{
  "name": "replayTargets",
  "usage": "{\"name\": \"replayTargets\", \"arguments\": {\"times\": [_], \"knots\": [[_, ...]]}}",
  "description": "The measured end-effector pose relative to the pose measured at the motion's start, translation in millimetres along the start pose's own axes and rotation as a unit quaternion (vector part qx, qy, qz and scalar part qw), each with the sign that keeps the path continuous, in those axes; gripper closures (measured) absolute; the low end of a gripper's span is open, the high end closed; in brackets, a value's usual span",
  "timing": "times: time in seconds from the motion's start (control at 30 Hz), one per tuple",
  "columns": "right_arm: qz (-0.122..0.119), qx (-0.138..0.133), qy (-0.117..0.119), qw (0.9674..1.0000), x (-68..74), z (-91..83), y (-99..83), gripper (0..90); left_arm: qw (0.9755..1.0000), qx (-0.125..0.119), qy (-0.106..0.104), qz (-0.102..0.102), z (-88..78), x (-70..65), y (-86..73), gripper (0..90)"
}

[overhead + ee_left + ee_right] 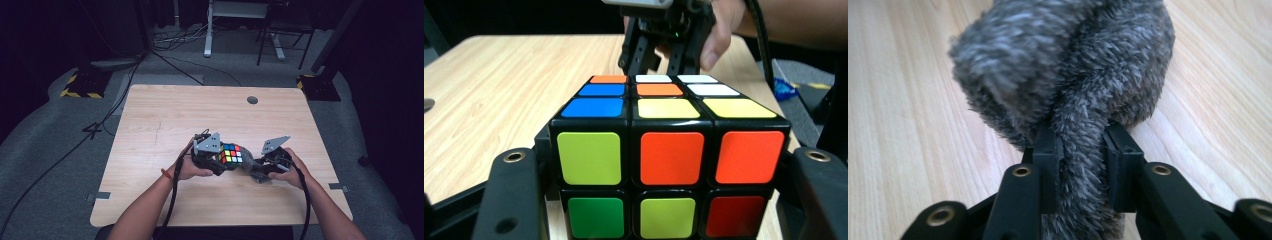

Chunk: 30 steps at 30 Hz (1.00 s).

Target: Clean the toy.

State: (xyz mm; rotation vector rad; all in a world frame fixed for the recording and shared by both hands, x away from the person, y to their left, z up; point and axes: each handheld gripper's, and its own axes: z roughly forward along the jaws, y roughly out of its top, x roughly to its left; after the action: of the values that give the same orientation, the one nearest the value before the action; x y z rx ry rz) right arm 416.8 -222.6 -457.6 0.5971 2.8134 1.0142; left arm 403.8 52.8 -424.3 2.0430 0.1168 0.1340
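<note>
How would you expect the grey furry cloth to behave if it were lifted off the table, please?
The furry cloth is bunched and folded, so it would likely hang floppy. The right gripper pinches a fold thin, suggesting it is soft and compressible. Its fuzzy pile probably resists slipping.

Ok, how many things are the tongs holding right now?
2. The puzzle cube sits clamped in the left tongs near the table's middle; the grey furry piece is pinched in the right tongs, just beside it.
</note>
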Motion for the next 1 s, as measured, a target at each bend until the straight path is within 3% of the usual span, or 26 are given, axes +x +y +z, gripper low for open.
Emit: {"name": "replayTargets", "arguments": {"times": [0.13, 0.27, 0.5, 0.63, 1.0], "knots": [[-0.001, 0.027, 0.0, 0.9996, -4.5, 1.5, -4.1, 64.4, 1.0, 0.009, 0.002, 0.001, 0.7, 0.1, -1.8, 33.5], [0.007, 0.02, 0.004, 0.9998, -6.7, -1.8, -5.4, 55.4, 0.9999, 0.009, 0.005, 0.001, -1.2, 0.8, -2.4, 33.5], [0.006, -0.003, -0.001, 1.0, -4.6, -11.5, -3.9, 30.1, 0.9997, 0.016, 0.016, -0.001, -8.9, 2.9, -6.0, 33.5], [0.008, -0.037, -0.001, 0.9993, -3.6, -20.9, -3.4, 28.2, 0.9996, 0.019, 0.02, -0.004, -12.9, 3.4, -6.6, 33.5], [0.01, -0.062, -0.015, 0.9979, 1.2, -23.0, 1.8, 27.6, 0.999, 0.03, 0.032, -0.003, -9.8, 0.0, -7.0, 33.5]]}}
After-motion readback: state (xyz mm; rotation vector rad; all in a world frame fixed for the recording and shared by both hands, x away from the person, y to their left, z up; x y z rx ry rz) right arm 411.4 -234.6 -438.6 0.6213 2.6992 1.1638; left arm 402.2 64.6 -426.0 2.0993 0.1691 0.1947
